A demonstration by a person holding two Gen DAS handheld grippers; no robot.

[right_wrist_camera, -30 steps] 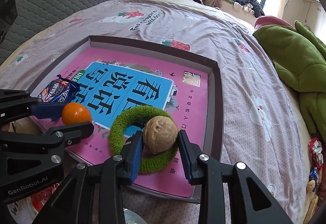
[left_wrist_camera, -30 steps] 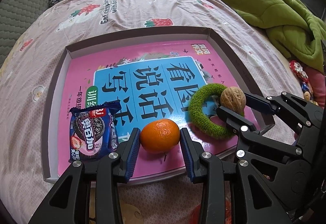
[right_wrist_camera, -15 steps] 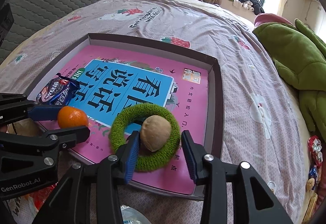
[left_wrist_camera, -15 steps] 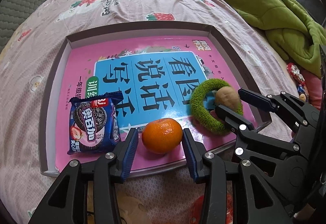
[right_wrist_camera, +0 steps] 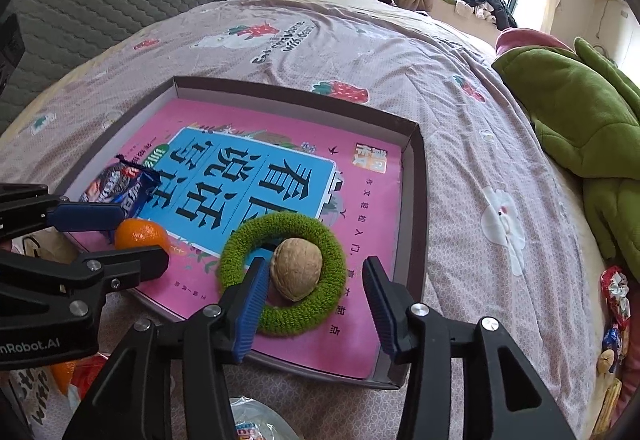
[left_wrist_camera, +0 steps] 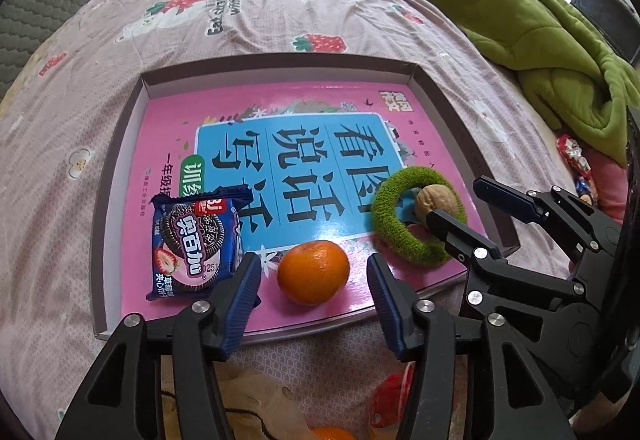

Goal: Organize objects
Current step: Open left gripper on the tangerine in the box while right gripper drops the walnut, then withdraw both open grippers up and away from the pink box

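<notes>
A shallow tray (left_wrist_camera: 120, 144) (right_wrist_camera: 412, 176) lined with a pink and blue book cover lies on the bed. An orange mandarin (left_wrist_camera: 313, 272) (right_wrist_camera: 141, 235) rests near the tray's front edge between the fingers of my left gripper (left_wrist_camera: 314, 280), whose jaws are opening and stand clear of it. A blue cookie packet (left_wrist_camera: 196, 242) (right_wrist_camera: 116, 188) lies to its left. A walnut (right_wrist_camera: 297, 269) (left_wrist_camera: 435, 200) sits on a green fuzzy ring (right_wrist_camera: 282, 272) (left_wrist_camera: 416, 216). My right gripper (right_wrist_camera: 314, 292) straddles the walnut, its jaws opening, pads apart from the shell.
The tray sits on a pink bedspread (left_wrist_camera: 240, 12) with strawberry prints. A green blanket (left_wrist_camera: 540, 40) (right_wrist_camera: 580, 112) is heaped at the right, with sweets (left_wrist_camera: 576, 160) beside it. A bag of snacks and another mandarin (left_wrist_camera: 332, 432) lie below the grippers. Clothes pile up at the far end.
Both grippers have let go: the left jaws spread away from the mandarin and the right jaws away from the walnut, which now rests on the green ring. Both grippers have drawn back a little.
</notes>
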